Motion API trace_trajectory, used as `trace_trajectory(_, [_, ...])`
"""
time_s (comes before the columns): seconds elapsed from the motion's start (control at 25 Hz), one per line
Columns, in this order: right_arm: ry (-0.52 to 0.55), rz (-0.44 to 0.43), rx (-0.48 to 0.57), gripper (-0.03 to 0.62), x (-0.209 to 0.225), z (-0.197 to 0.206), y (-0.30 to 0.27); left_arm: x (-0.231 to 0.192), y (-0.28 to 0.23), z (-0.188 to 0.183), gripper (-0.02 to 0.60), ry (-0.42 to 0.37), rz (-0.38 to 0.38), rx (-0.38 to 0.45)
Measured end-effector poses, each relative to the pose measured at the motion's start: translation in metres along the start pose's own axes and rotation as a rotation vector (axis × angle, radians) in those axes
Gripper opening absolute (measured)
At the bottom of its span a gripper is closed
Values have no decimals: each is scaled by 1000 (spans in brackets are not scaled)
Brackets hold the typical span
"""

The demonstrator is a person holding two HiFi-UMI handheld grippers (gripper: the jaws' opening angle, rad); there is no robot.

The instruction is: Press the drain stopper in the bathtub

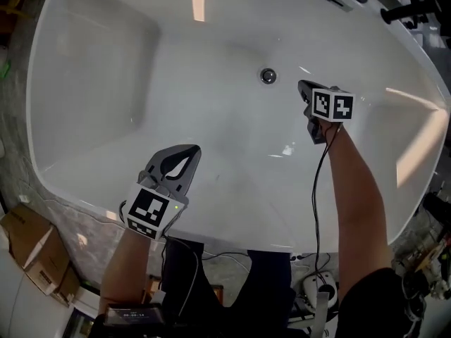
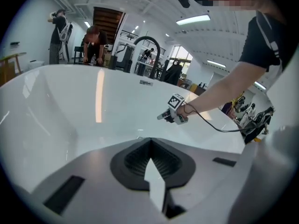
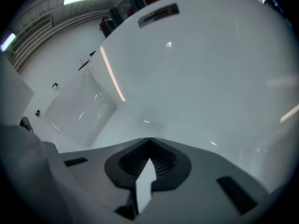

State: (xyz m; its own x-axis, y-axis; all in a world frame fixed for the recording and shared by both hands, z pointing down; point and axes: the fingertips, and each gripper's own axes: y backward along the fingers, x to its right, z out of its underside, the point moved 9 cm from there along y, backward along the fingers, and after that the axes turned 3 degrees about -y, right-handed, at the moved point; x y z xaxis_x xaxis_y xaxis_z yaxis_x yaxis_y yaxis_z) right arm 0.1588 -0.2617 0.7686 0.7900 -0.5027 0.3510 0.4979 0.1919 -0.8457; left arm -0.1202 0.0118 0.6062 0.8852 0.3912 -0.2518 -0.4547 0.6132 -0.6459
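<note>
The drain stopper (image 1: pixel 268 75) lies on the floor of the white bathtub (image 1: pixel 91 62). It is a small round metal disc, just ahead of the right claw (image 1: pixel 304 86) and a little to its left, near the tips but not touching them. The right claw hangs low inside the tub. Its marker cube (image 1: pixel 332 105) faces up, and a dark cable (image 1: pixel 320 189) trails back along the forearm. Its two jaws meet at the tips with nothing between them.

The left claw (image 1: pixel 189 153) is well apart from the stopper, back over the near side of the tub by the rim. The stopper is far ahead of it and off to its right. Its jaws are also pressed together and hold nothing.

Only the head view shows the stopper plainly, with both claws in the same picture. The right gripper view looks past its own closed jaws at smooth, blurred tub wall. It also shows the sloped end of the tub, a reflected strip of light and a dark slotted plate (image 3: pixel 159 13) high on the far wall. Whether the stopper appears in that view cannot be told.

The left gripper view shows the right claw from the side, with the person's arm (image 2: pixel 219 85) reaching down into the tub. Beyond the far rim it shows a bright workshop with two people (image 2: pixel 93 41) standing. A cardboard box (image 1: pixel 28 245) on the floor outside the tub appears only in the head view.
</note>
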Motion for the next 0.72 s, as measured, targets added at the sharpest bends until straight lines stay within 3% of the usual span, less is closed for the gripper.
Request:
trace_trajectory(0.16, [-40, -3, 59, 15, -16, -10, 76, 19, 32, -32, 8, 3, -4, 36])
trace_trajectory(0.4, [-55, -63, 185, 15, -55, -9, 186, 59, 65, -75, 8, -10, 65, 61])
trace_trajectory(0.72, [-31, -109, 363, 17, -121, -1, 320, 104, 103, -137, 8, -109, 145, 66])
